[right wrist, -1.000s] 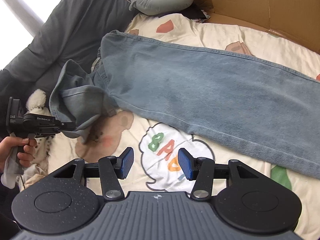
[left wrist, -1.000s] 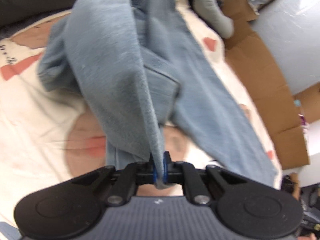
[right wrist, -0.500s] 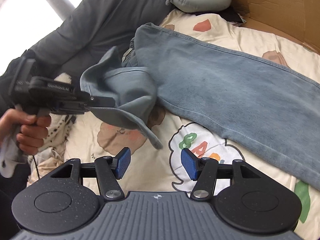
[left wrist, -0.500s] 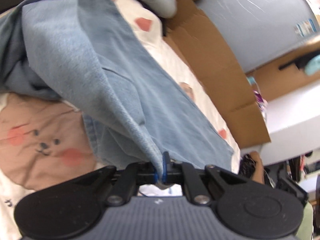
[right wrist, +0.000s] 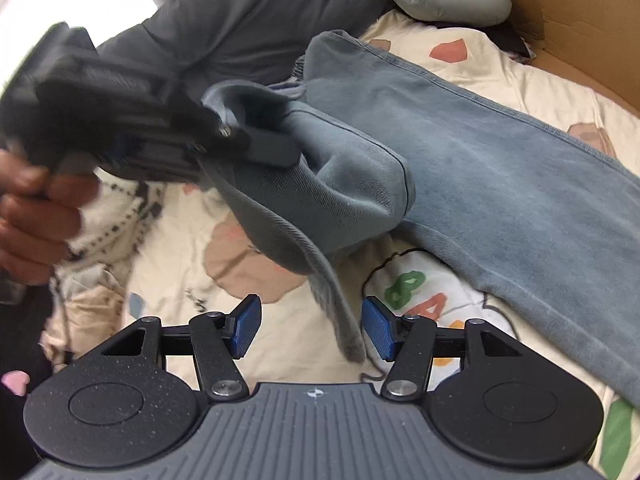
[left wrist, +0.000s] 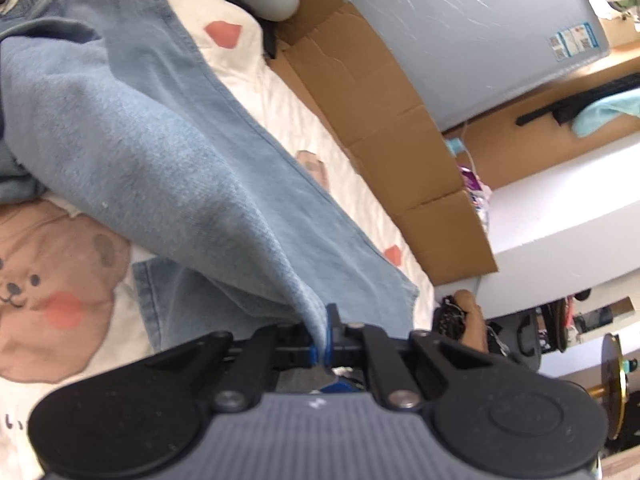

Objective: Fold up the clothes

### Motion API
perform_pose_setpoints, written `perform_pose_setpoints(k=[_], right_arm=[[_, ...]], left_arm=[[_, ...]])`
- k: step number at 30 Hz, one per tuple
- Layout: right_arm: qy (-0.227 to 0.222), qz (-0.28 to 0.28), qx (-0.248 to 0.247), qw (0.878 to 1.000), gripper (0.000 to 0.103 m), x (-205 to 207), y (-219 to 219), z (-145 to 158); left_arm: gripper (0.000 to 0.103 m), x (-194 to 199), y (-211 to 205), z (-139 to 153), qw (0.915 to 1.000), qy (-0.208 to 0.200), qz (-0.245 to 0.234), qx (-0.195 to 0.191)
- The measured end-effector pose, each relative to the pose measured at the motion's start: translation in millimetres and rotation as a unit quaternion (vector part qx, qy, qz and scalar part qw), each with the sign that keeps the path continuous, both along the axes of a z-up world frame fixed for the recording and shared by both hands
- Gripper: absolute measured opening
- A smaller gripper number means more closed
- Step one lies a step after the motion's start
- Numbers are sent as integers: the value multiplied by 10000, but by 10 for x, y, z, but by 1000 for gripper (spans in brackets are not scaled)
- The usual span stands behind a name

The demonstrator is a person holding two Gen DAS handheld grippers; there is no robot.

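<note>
The left gripper (left wrist: 323, 338) has swung across since a second ago, dragging its pinch of denim with it: it was low beside the bear print then, and now it is lifted high over the quilt with cloth trailing below. Its jaws are pressed together on a fold of the jeans (left wrist: 168, 152), the blue pads nipping the fabric edge tight.

From the left wrist you get the far side of the room: the cardboard (left wrist: 376, 112) standing along the bed's far edge, a grey padded panel (left wrist: 472, 28) behind it, and one long leg of denim running toward the bed's foot. The bear print (left wrist: 52, 280) shows on the quilt under the lifted cloth.

The right wrist shows what that camera misses: the left gripper (right wrist: 276, 148) from outside, blurred, with the person's hand (right wrist: 36, 208) wrapped round its handle. The jeans (right wrist: 500, 168) lie flat across the quilt (right wrist: 520, 76), one leg bunched up and hanging from the grip. The right gripper (right wrist: 310, 328) has its jaws spread; a hanging strip of denim shows between the pads, untouched as far as I can tell. A grey neck pillow (right wrist: 444, 0) sits at the head of the bed.
</note>
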State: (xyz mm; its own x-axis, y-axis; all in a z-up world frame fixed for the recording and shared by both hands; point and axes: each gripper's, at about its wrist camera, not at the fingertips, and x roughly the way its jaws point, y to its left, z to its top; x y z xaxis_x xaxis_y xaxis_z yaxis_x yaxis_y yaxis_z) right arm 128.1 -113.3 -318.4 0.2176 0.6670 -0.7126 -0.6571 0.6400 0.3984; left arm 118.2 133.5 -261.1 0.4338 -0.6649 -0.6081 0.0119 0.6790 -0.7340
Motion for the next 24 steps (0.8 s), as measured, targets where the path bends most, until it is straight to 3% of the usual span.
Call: perform_pose_setpoints(k=[2, 3, 5, 6, 9, 12, 16, 19, 24], right_arm=[[-34, -49, -79, 10000, 62, 18, 9, -52], [-39, -31, -86, 10000, 56, 26, 5, -69], [-152, 22, -207, 9997, 15, 16, -13, -84], [-230, 53, -290, 9993, 3, 6, -24, -87], [-305, -70, -391, 9987, 2, 2, -147, -40], [-420, -353, -560, 9969, 2, 5, -318, 53], [-521, -860, -776, 9919, 2, -5, -607, 207], [-602, -1127, -963, 9871, 2, -46, -808, 306], [-712, -1453, -1215, 9793, 2, -120, -1102, 470]], left_arm=[[4, -2, -46, 38, 9999, -41, -83, -101], [4, -6, -62, 55, 9998, -63, -122, -154], [4, -12, -95, 88, 9994, -104, -210, -236], [4, -8, -116, 94, 9994, -106, -269, -208], [5, -10, -141, 88, 9995, -30, -313, -66], [19, -35, -115, 83, 9995, 4, -302, 98], [24, -100, 35, 38, 9993, 78, -200, 290], [34, -144, 220, -19, 9985, 144, -18, 533], [34, -218, 623, -173, 9940, 404, 389, 934]])
